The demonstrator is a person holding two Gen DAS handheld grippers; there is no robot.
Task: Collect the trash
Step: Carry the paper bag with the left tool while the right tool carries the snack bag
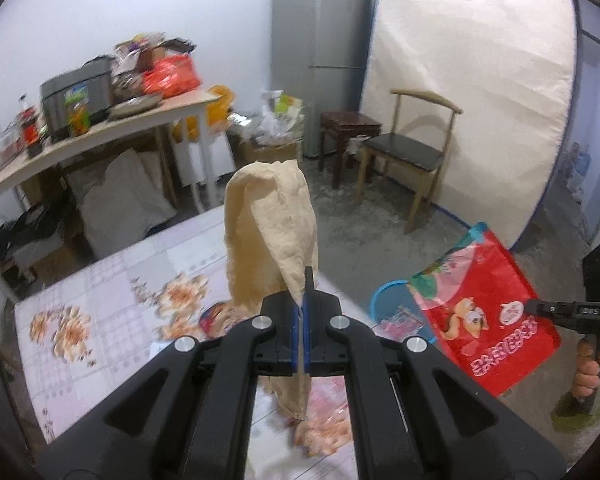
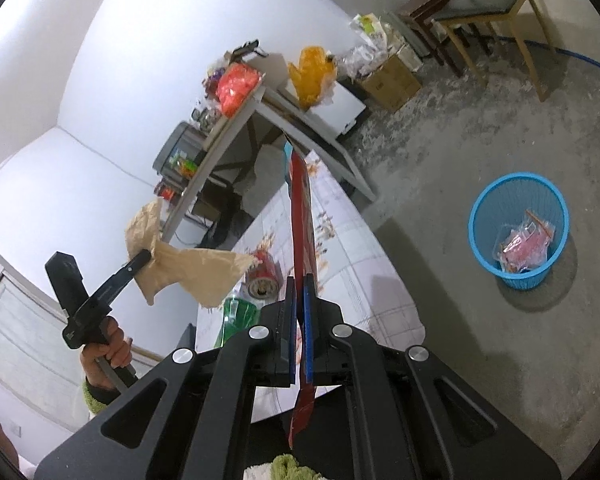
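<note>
Tan crumpled paper (image 1: 272, 224) hangs pinched between the pressed-together blue pads of the left tongs (image 1: 304, 292), lifted clear above the desk (image 1: 100, 300) with its floral patterned cover. From the right wrist view the same paper (image 2: 188, 268) droops on both sides of the left tongs (image 2: 142, 258), which a hand (image 2: 108, 344) grips by the handle.

Right tongs (image 2: 299, 292) are clamped on a red snack bag (image 2: 302, 216), seen edge-on there and standing up past the fingertips. In the left wrist view the red snack bag (image 1: 484, 316) shows its printed face, held at its right edge by the right tongs (image 1: 534, 307), out past the desk edge over the floor.

On the concrete floor (image 2: 440, 160) stands a blue mesh basket (image 2: 480, 216) with pink wrappers (image 2: 524, 246) already in it, well apart from the desk. Still on the desk lie a red can (image 2: 262, 276) on its side and a green wrapper (image 2: 236, 316), near each other below the hanging paper.
</note>
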